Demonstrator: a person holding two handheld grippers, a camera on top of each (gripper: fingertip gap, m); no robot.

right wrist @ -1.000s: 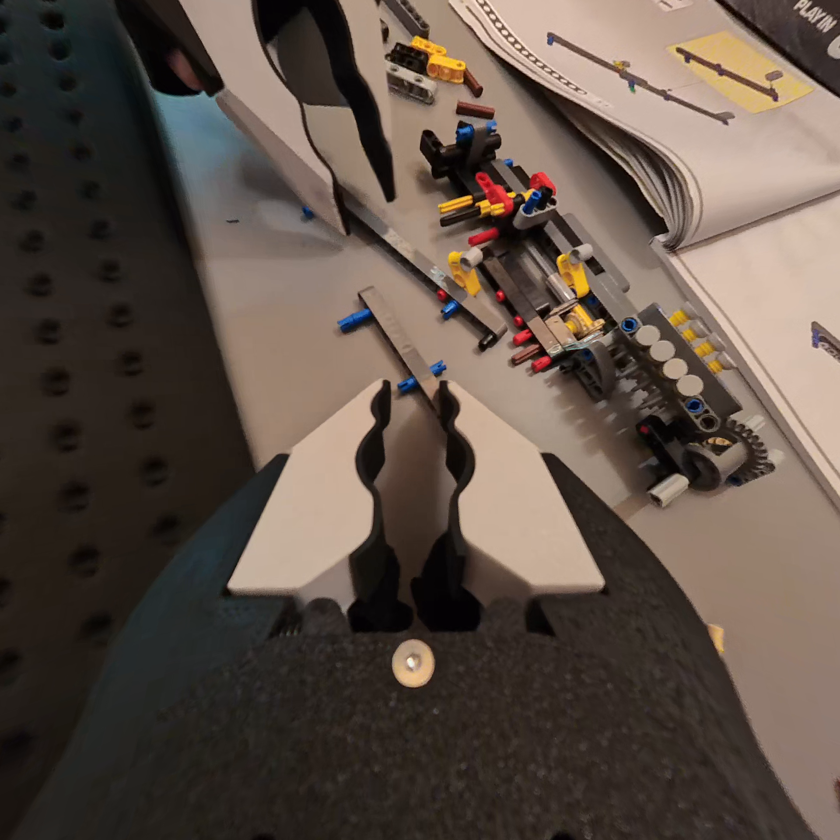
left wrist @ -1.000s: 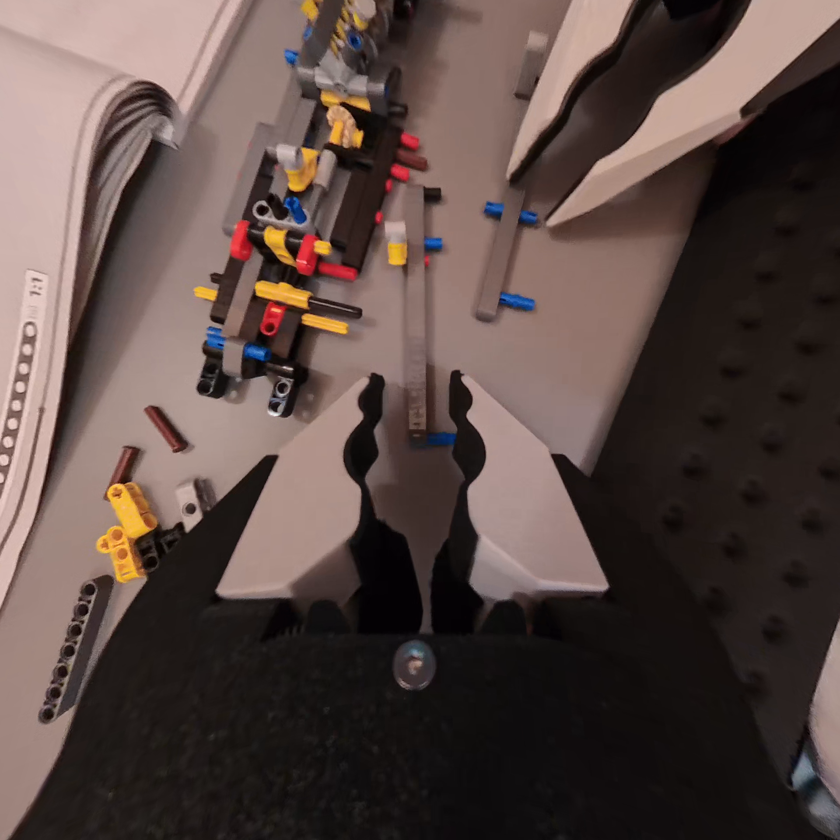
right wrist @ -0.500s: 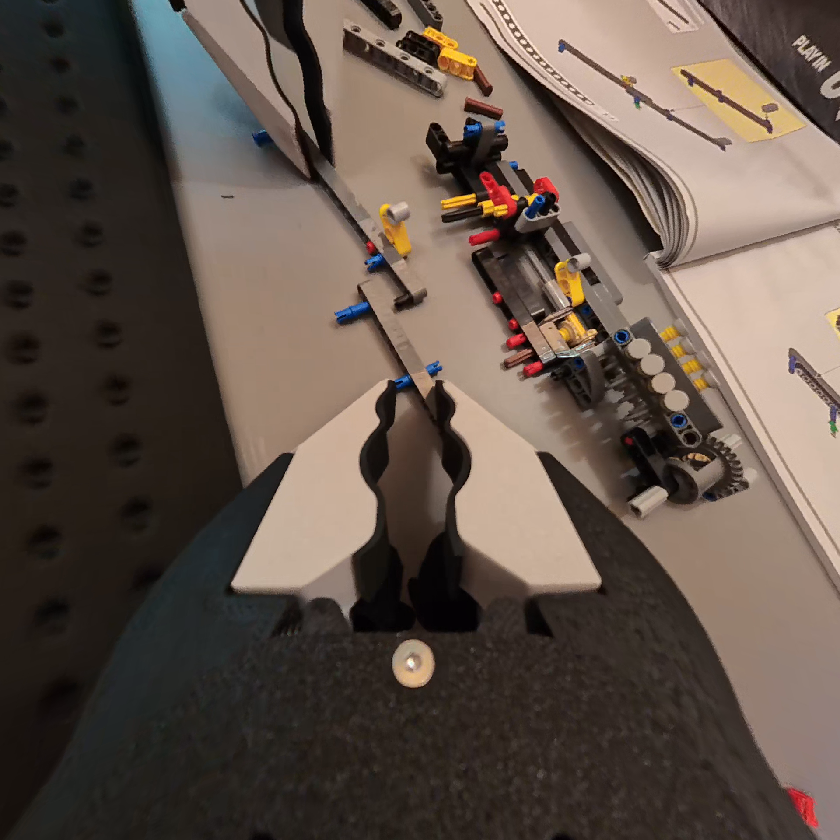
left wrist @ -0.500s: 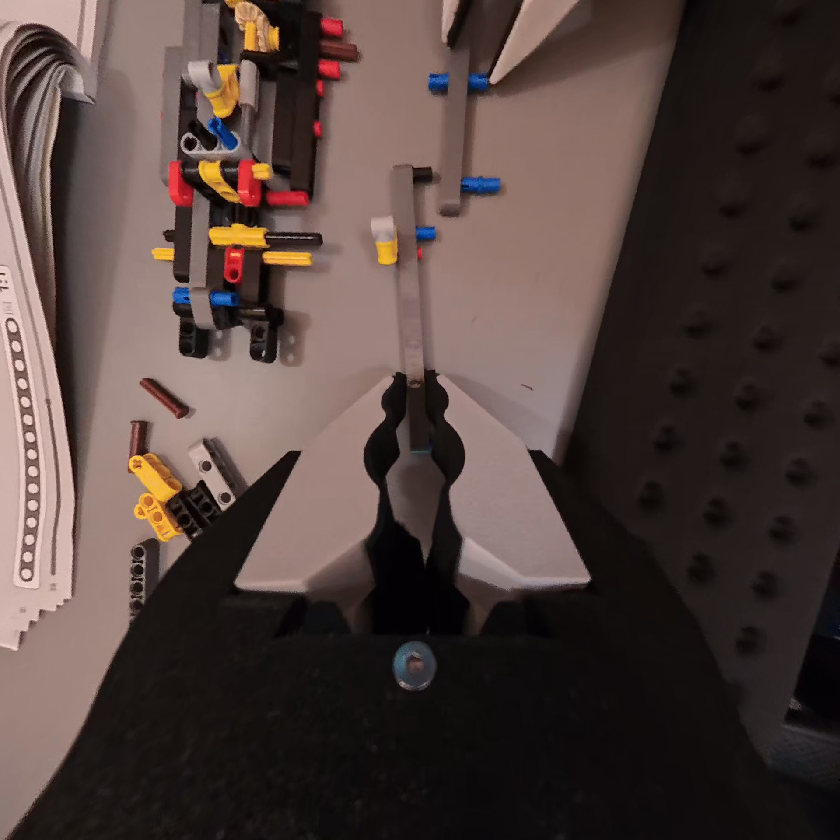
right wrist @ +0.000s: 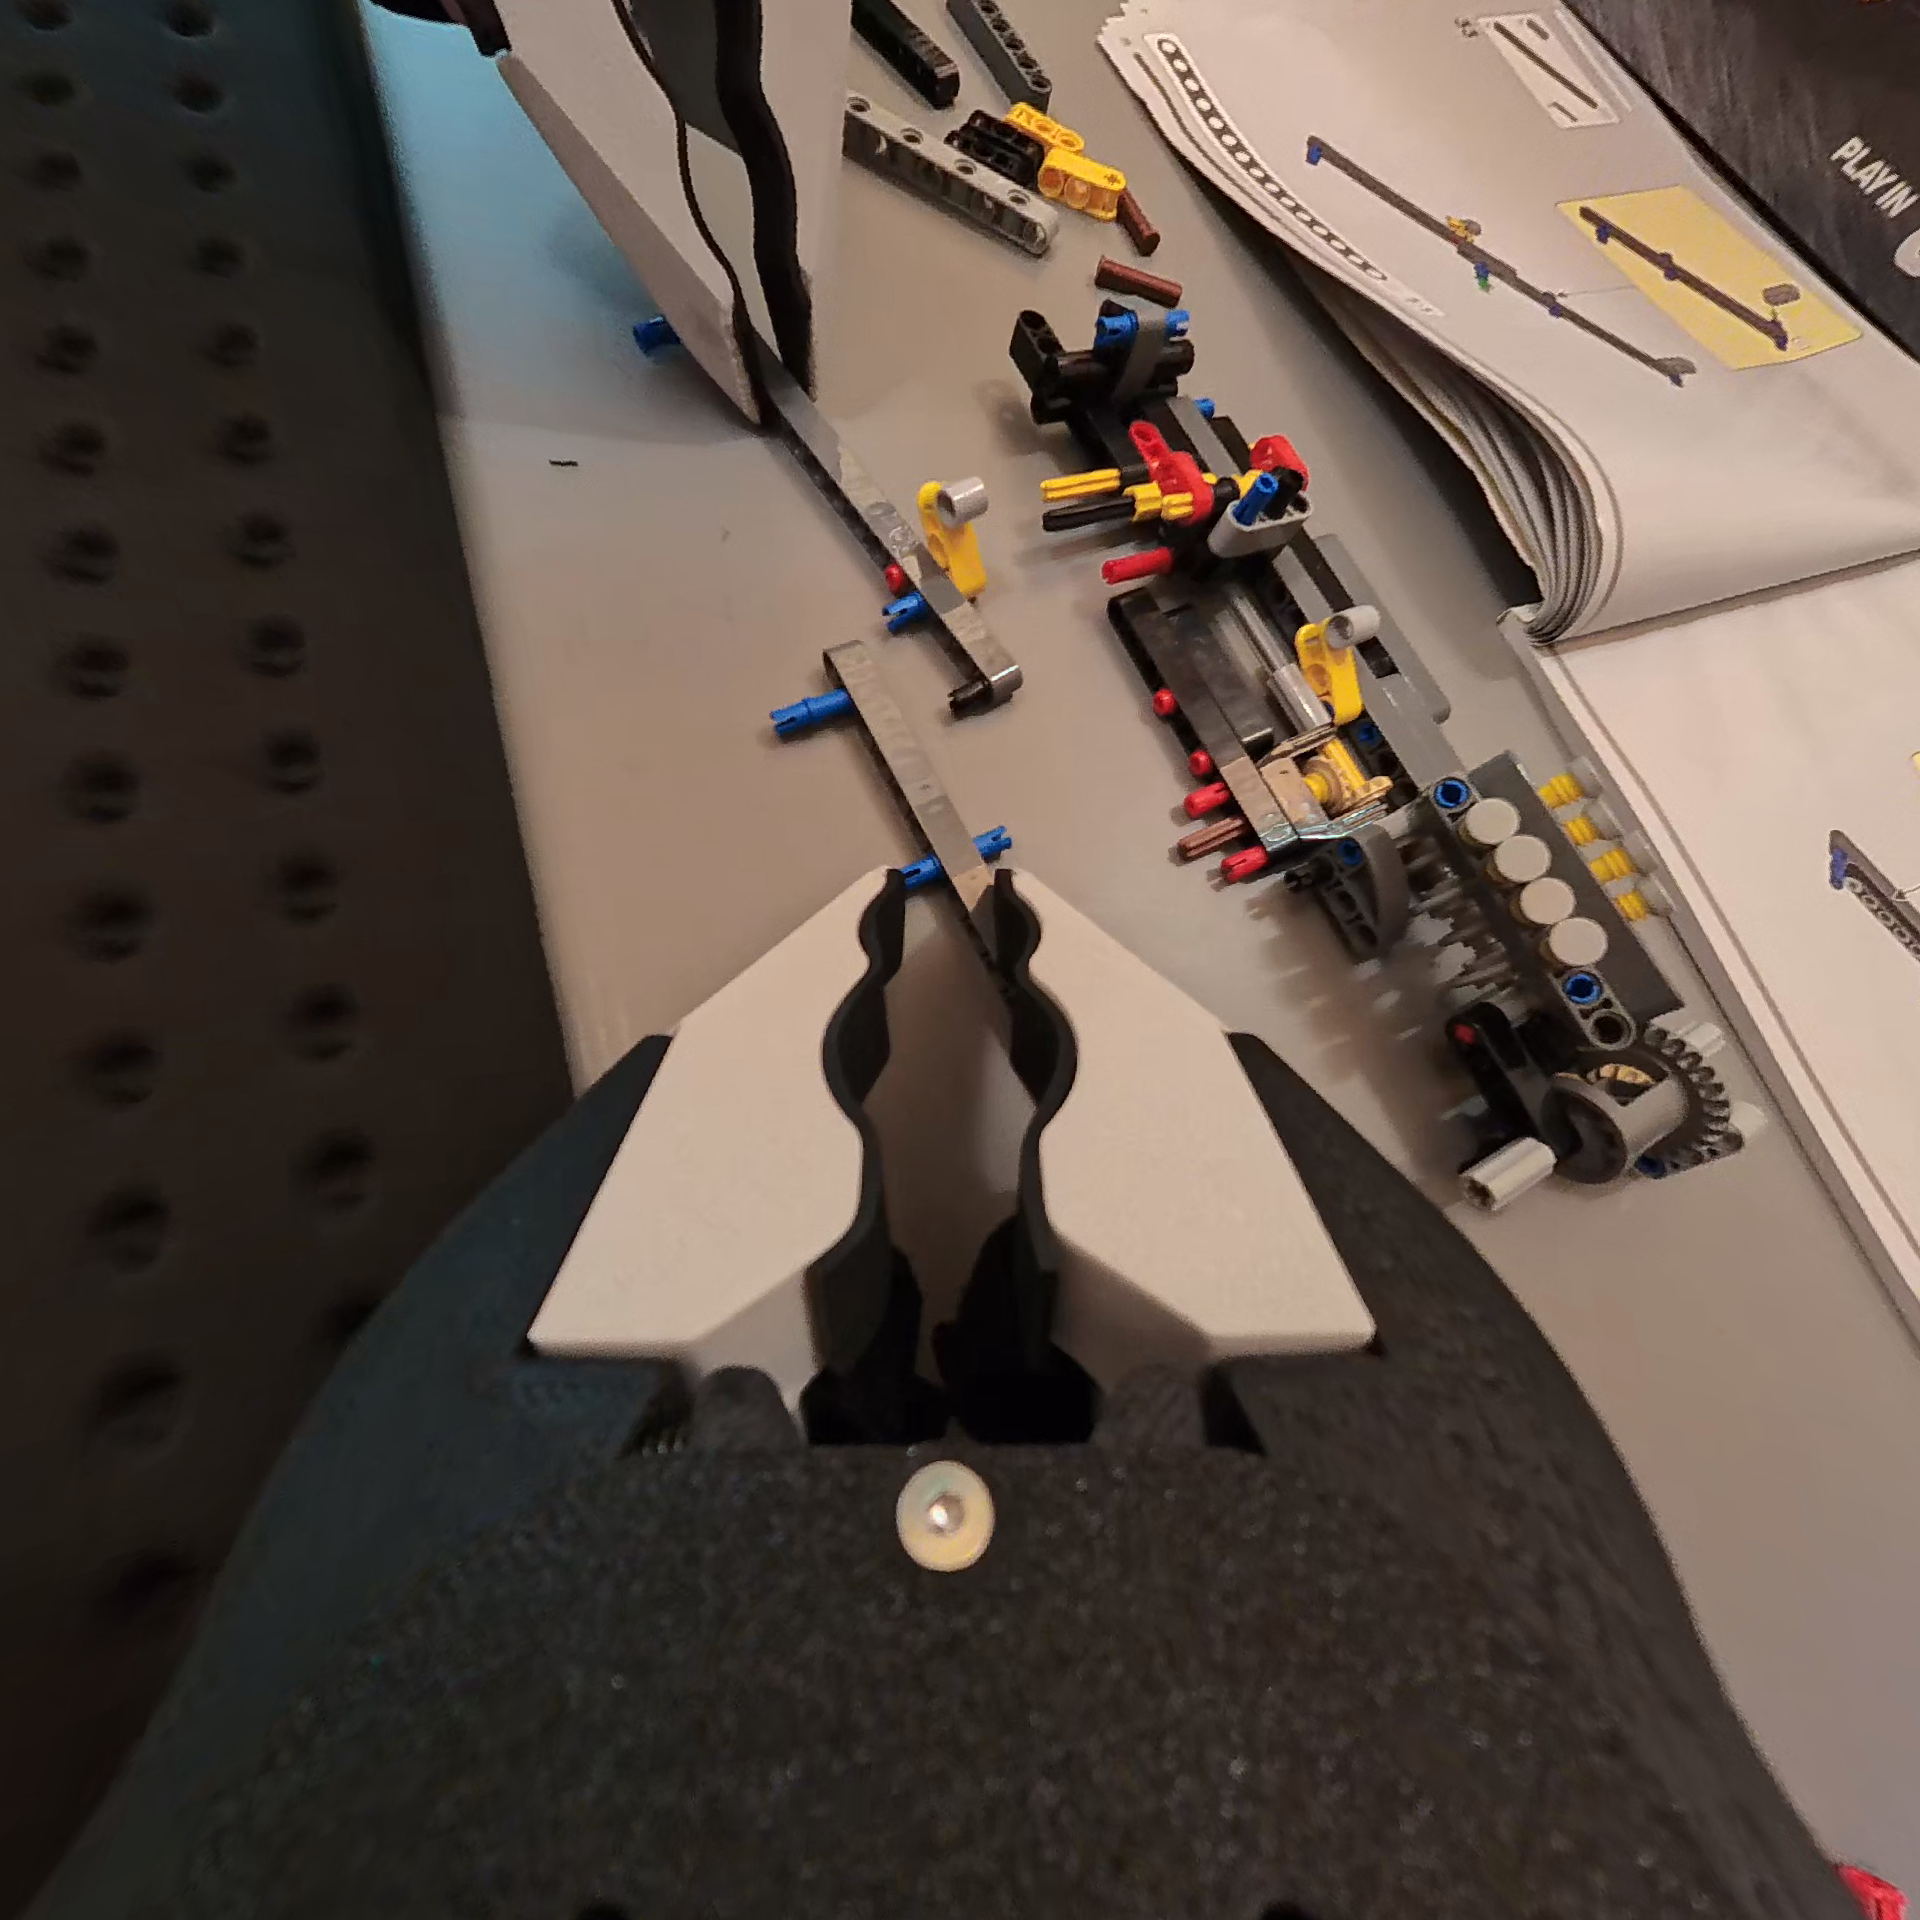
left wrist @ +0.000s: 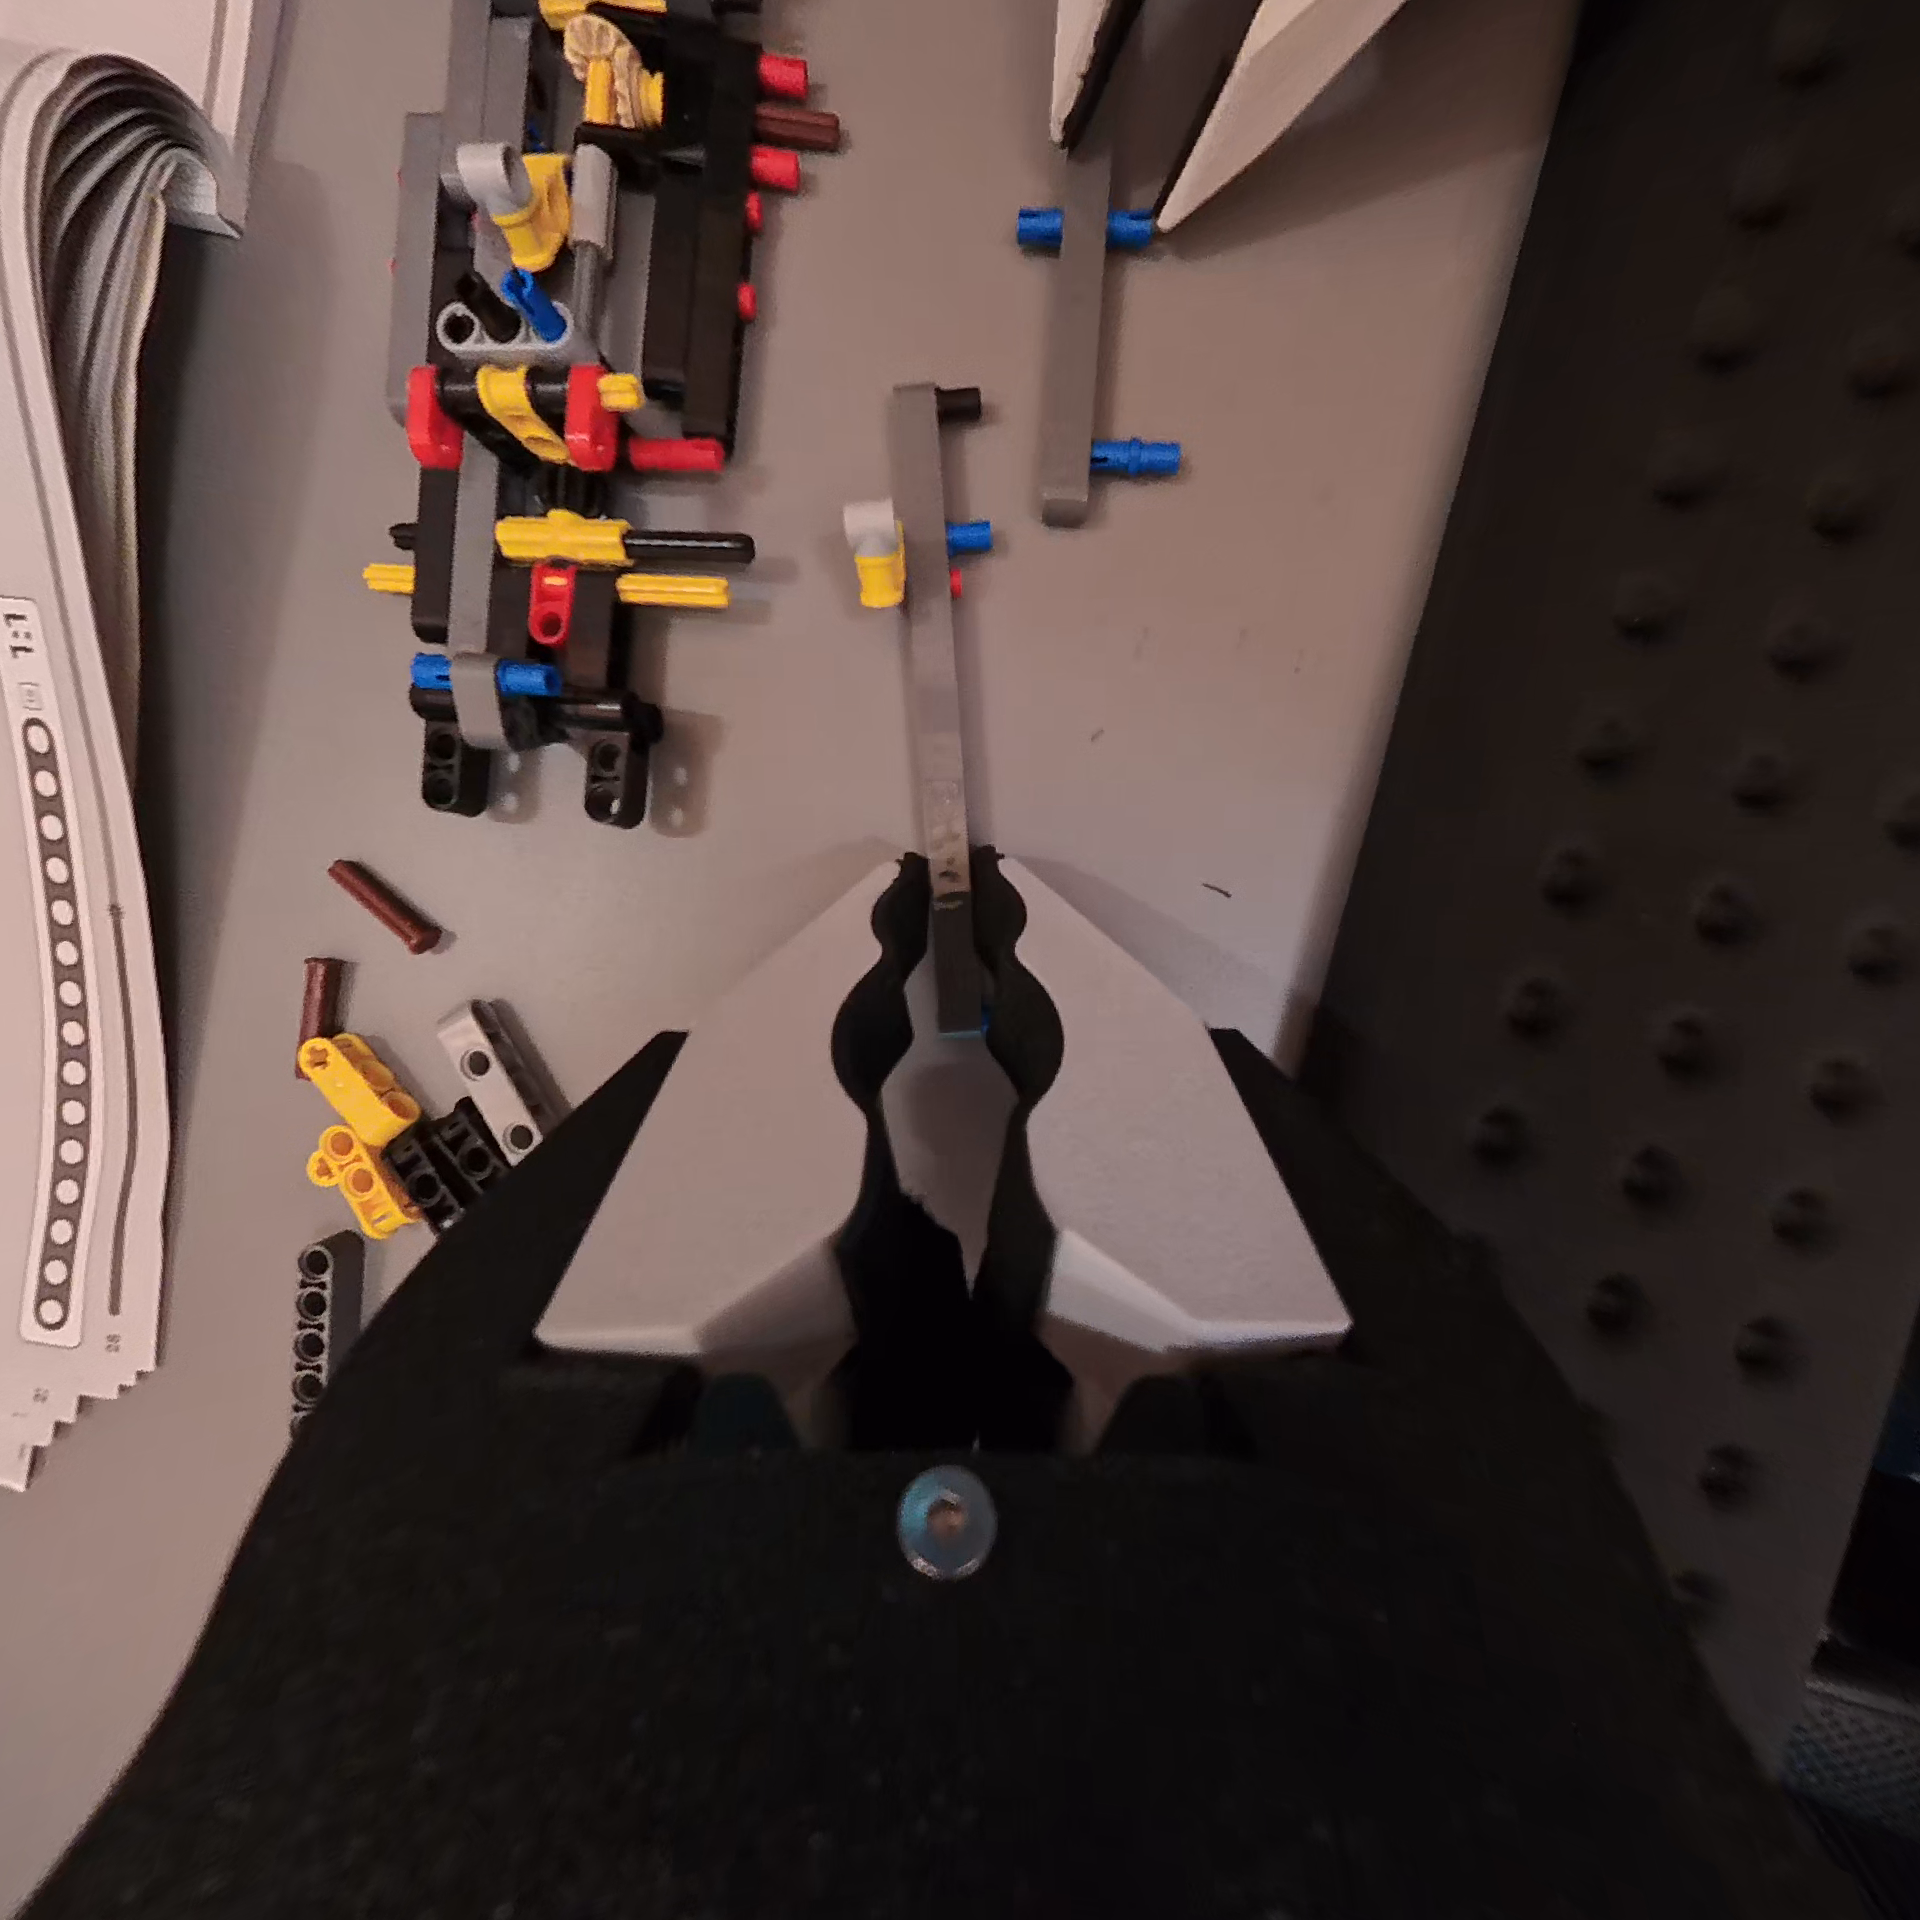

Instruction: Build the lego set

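My left gripper (left wrist: 951, 894) is shut on the near end of a long grey beam (left wrist: 930, 644) that lies on the grey table. The beam carries a yellow-and-grey connector (left wrist: 878, 556) and blue, red and black pins. From the right wrist view, this gripper (right wrist: 769, 395) clamps the beam's (right wrist: 883, 520) far end. My right gripper (right wrist: 943, 894) is open. The end of a shorter grey beam (right wrist: 904, 758) with blue pins lies between its jaws, against the right finger. The short beam (left wrist: 1075, 343) and right gripper (left wrist: 1117, 187) also show in the left wrist view.
The partly built black, grey, red and yellow assembly (left wrist: 582, 416) (right wrist: 1299, 707) lies beside the beams. An open instruction booklet (left wrist: 73, 935) (right wrist: 1558, 312) lies beyond it. Loose pins and small beams (left wrist: 416, 1122) (right wrist: 1029, 156) lie near the assembly's end. A dark dimpled mat (left wrist: 1662, 935) borders the table. About 12 centimetres separates my left fingertips from my right.
My left gripper slid onto the long beam's end and closed on it. The beam swung away from the assembly, toward the short beam. My right gripper stayed at the short beam.
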